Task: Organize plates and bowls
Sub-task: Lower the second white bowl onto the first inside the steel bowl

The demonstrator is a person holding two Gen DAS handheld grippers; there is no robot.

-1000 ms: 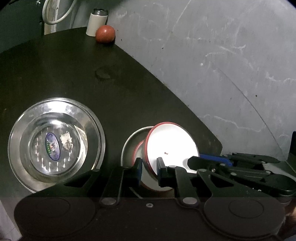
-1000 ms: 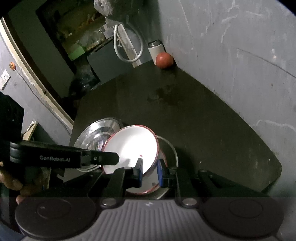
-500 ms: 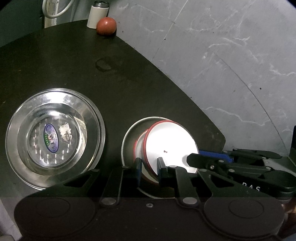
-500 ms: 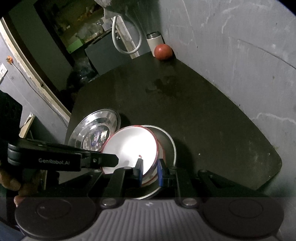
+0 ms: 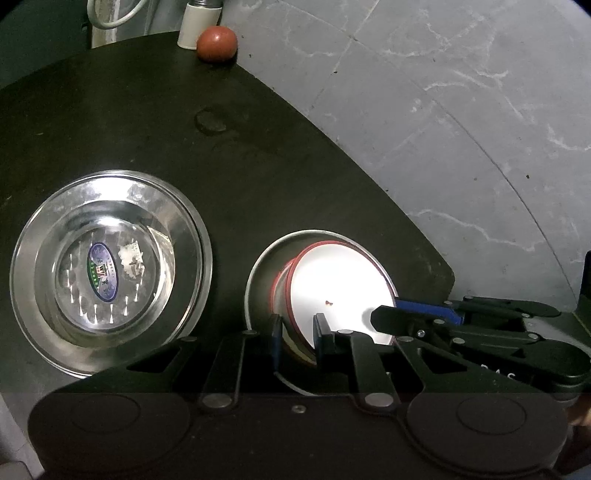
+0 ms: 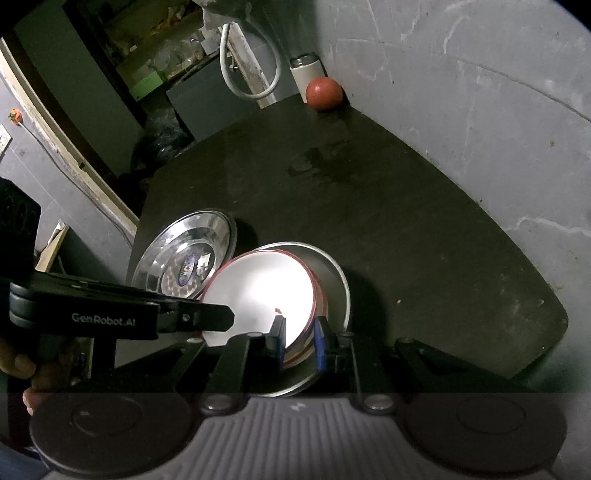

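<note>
1. here the white bowl with the red rim [image 5: 332,291] sits low inside a shallow steel dish [image 5: 264,273] near the front edge of the dark table [image 5: 258,155], with what looks like a second red-rimmed bowl nested under it, though the dim light makes that hard to be sure of.
2. the left gripper [image 5: 297,334] pinches the near rim of the white bowl, one pad inside and one outside, so the wall of the bowl is squeezed between them.
3. the right gripper [image 6: 299,341] does the same on the opposite part of the rim, its blue pads closed on the bowl's edge.
4. a grip from both sides probably keeps the bowl level and centred as it settles into the dish, so that it stacks squarely instead of tipping.
5. just beside the dish, to its left in the left wrist view, stands a larger steel bowl [image 5: 110,269] with a sticker on its bottom; the two rims are close but appear apart.
6. well away at the far corner, a red ball [image 5: 216,43] rests by a white cylinder [image 5: 194,26] against the grey wall [image 5: 443,110].
7. nothing lies between the bowls; the only crowding is each gripper's body across the other's view.
</note>
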